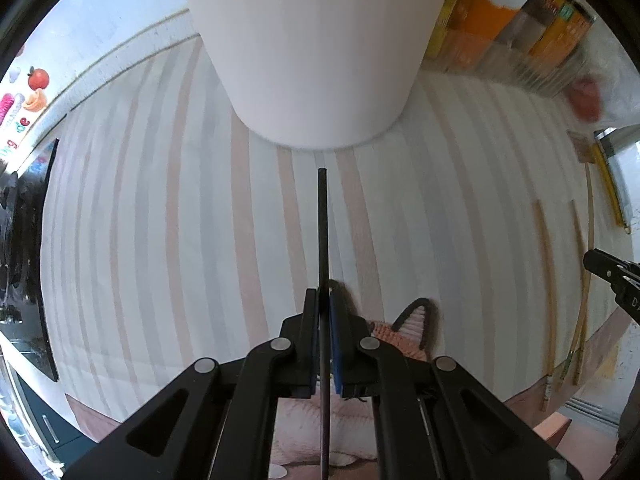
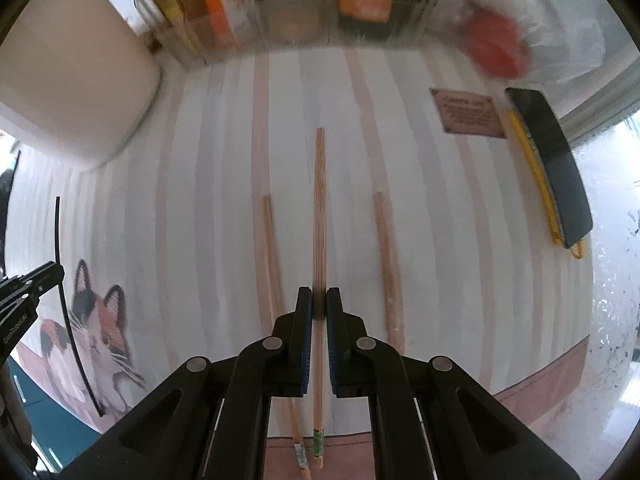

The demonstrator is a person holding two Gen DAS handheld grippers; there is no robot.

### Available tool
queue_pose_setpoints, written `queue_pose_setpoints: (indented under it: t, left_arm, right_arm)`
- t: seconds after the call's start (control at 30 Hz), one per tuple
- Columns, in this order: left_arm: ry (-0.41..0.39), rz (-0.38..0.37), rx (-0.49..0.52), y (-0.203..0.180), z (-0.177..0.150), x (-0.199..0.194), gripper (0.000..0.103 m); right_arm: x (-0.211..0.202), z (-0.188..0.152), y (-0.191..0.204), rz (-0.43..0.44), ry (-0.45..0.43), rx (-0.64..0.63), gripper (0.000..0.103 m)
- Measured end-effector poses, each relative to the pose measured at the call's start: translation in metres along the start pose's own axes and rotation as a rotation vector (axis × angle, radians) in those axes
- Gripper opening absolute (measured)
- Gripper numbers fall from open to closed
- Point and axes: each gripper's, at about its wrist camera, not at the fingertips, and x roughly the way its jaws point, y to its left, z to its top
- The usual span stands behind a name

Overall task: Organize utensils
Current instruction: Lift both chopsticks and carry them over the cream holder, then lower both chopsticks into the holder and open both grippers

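Note:
My left gripper (image 1: pixel 323 296) is shut on a thin black chopstick (image 1: pixel 322 224) that points forward toward a tall white holder cup (image 1: pixel 308 40) standing just ahead. My right gripper (image 2: pixel 319 296) is shut on a wooden chopstick (image 2: pixel 319 208) and holds it over the striped tablecloth. Two more wooden chopsticks (image 2: pixel 272 256) (image 2: pixel 387 260) lie on the cloth on either side of it. The left gripper (image 2: pixel 28 288) and its black chopstick (image 2: pixel 66 304) show at the left of the right wrist view. The white cup (image 2: pixel 76 80) shows at the upper left there.
Orange and yellow boxes (image 1: pixel 500 20) stand in clear bins at the back. A dark flat object with a yellow edge (image 2: pixel 552 168) and a small brown card (image 2: pixel 468 116) lie at the right. A red item in a plastic bag (image 2: pixel 496 48) sits behind. A cat picture (image 2: pixel 96 332) is printed on the cloth.

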Motion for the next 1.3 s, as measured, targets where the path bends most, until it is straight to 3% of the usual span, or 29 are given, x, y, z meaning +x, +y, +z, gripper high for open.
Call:
queue_pose_setpoints:
  t: [0.33,0.63,0.83,1.03,1.3]
  left_arm:
    - [-0.134,-0.057,-0.036,0.032,0.006,-0.062,0.002]
    - [-0.300,-0.088,-0.138,0.079,0.008,-0.140,0.002]
    - [-0.494,-0.066,-0.194,0.109,0.018,-0.209,0.002]
    - [-0.616,-0.059,-0.188,0.114,0.034,-0.262,0.002]
    - [-0.719,-0.123,-0.143,0.114,0.053,-0.329,0.002]
  right_arm:
    - [-0.074,-0.010,-0.007,0.083,-0.157,0.032,0.007]
    - [-0.114,0.029,0.005,0.201,-0.287,0.021,0.007]
    - [-0.158,0.047,0.035,0.264,-0.395,-0.040,0.007]
    - [-0.196,0.069,0.061,0.314,-0.487,-0.083,0.007]
    - [-0.256,0.108,0.092,0.389,-0.615,-0.113,0.007]
